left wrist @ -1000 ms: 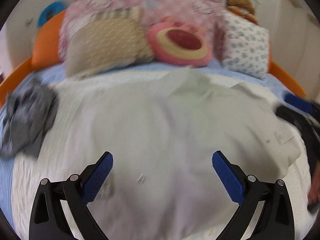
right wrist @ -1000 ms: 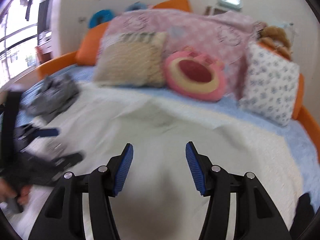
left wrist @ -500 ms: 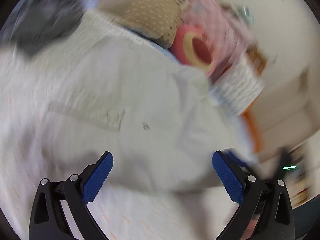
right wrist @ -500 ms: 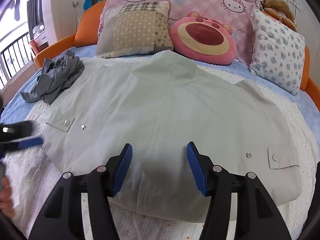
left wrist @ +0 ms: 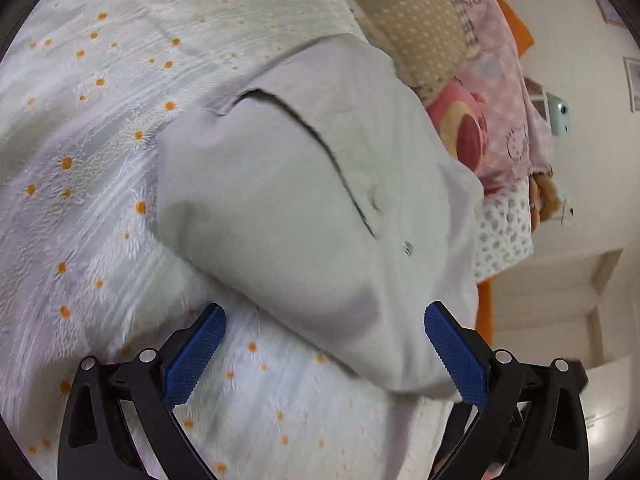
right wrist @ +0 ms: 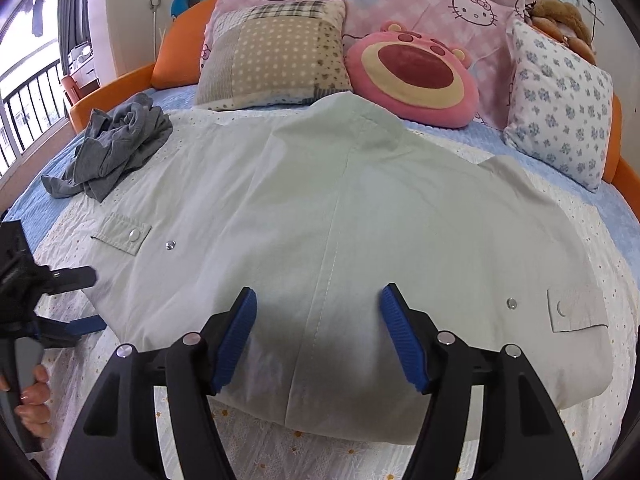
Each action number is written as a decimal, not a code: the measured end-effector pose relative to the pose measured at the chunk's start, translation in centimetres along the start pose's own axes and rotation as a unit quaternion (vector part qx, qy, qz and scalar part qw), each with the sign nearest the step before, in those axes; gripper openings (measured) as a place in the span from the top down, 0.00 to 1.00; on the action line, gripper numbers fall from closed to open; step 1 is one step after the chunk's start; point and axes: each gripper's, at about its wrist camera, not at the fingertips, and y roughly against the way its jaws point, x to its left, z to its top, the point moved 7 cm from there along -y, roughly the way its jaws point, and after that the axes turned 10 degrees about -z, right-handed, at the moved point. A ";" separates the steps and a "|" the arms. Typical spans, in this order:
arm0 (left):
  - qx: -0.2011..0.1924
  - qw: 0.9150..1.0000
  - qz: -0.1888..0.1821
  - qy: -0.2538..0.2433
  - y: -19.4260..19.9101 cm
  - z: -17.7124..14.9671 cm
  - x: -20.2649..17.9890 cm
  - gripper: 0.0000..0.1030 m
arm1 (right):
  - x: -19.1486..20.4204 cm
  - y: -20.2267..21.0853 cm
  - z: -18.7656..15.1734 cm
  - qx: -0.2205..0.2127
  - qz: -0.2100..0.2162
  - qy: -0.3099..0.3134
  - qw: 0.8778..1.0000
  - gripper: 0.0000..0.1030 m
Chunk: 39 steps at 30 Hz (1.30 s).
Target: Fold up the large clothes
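A large pale grey-green jacket lies spread flat on the daisy-print bedspread, with a snap tab near each side. My right gripper hangs over the middle seam near the front hem. Its jaws are opening, with the cloth below them and the pads not pressing on it. My left gripper is open at the jacket's left edge, rolled to one side, its blue pads astride the rounded fold. In the right wrist view the left gripper shows at the left, held by a hand.
A crumpled dark grey garment lies at the back left of the bed. Along the head stand a dotted patchwork pillow, a pink bear cushion and a floral pillow. An orange bed frame rims the mattress.
The left gripper has rolled sideways and come down to the jacket's left edge. The right gripper has sunk a little toward the hem and its jaws stand wider.
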 end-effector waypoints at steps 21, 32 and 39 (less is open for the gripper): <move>-0.030 0.998 -0.046 -0.018 -2.0 3.3 -3.3 0.63 | -8.7 6.1 2.1 -0.096 0.009 -0.114 0.989 0.38; -0.023 0.994 0.006 -0.108 -2.1 3.5 -9.9 0.72 | -8.3 4.9 -1.4 -0.073 0.035 -0.140 0.987 0.96; 0.009 0.985 0.023 -0.168 -1.6 3.3 -15.1 0.76 | -6.1 1.3 -5.3 -0.023 0.047 -0.140 0.989 0.97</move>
